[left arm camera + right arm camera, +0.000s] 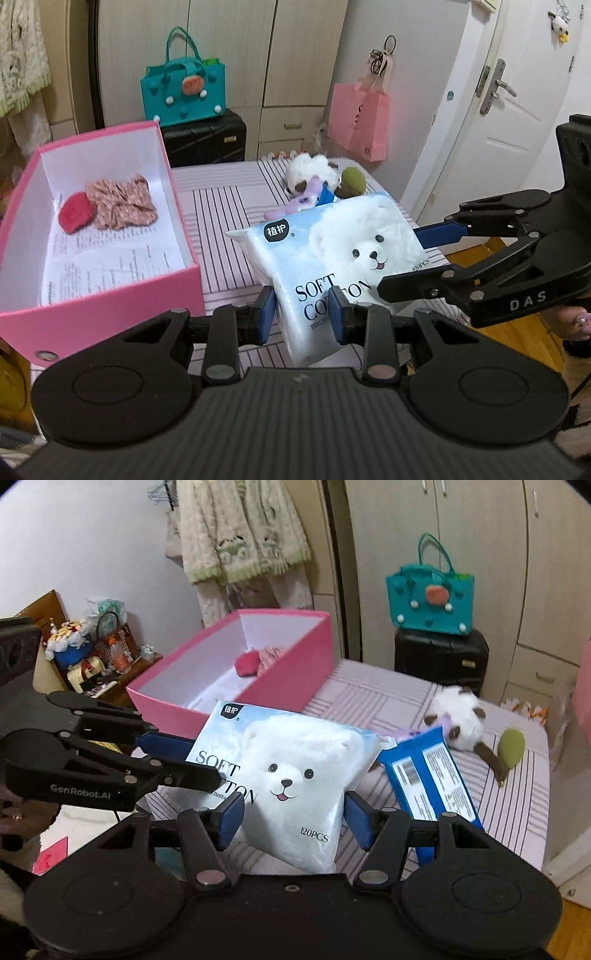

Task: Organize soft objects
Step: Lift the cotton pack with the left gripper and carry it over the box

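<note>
A white and pale blue tissue pack [332, 251] [295, 746] with a bear print and "SOFT COTTON" hangs tilted above the striped bed. My left gripper [302, 314] [192, 760] is shut on its lower left corner. My right gripper [293, 819] [402, 262] straddles the opposite corner, both blue pads against the pack's edges. A pink box [110, 314] [288, 686] stands open to the left, holding a red round piece [75, 213] and a floral cloth [122, 203]. Behind the pack lie a white plush toy [314, 173] [458, 716] and a blue packet [432, 779].
A teal handbag [184, 92] sits on a black suitcase [207, 140] against the wardrobe behind the bed. A pink paper bag [358, 118] hangs beside a white door [517, 110]. A cluttered side table [92, 653] stands past the box. The bed's edge [543, 812] runs along the right.
</note>
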A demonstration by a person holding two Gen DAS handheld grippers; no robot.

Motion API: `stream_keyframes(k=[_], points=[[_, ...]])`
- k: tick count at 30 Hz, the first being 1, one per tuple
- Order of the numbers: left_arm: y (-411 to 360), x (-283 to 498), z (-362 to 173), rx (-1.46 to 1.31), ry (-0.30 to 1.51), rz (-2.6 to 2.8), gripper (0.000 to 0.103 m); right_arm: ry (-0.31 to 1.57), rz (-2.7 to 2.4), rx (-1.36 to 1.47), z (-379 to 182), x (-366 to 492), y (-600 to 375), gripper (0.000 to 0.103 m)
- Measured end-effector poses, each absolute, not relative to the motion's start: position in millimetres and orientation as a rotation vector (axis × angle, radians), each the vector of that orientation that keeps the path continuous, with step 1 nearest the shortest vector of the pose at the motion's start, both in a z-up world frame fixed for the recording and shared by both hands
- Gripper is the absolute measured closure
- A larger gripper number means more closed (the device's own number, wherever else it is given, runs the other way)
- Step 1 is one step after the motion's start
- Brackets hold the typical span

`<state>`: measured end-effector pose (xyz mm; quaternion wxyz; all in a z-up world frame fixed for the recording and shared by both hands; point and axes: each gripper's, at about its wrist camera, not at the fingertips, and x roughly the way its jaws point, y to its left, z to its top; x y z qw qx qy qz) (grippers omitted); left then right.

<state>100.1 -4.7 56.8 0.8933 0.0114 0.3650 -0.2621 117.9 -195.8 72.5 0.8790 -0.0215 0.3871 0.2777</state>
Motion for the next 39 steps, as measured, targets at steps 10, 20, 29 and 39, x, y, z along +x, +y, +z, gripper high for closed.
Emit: stream_keyframes(k=[10,20,29,39], points=[[11.2,90.0,82.3,0.019,0.693,-0.518,0.073,0.727,0.602,-0.115,99.4,110.7,-176.8,0.034],[50.0,107.9,99.7,-0.029,0.654,-0.474,0.073,0.661,0.662,-0.152,119.9,138.3,-146.2,0.033],[108.0,152.2,102.6,-0.117,0.667,-0.34,0.073,0.699,0.773,-0.092,122.2,200.5,-117.9,0.076],[154.9,256.9,78.0,-0.144,0.906,-0.215,0.073,0.869,0.775,-0.201,98.8,281.7,-44.7,0.078]])
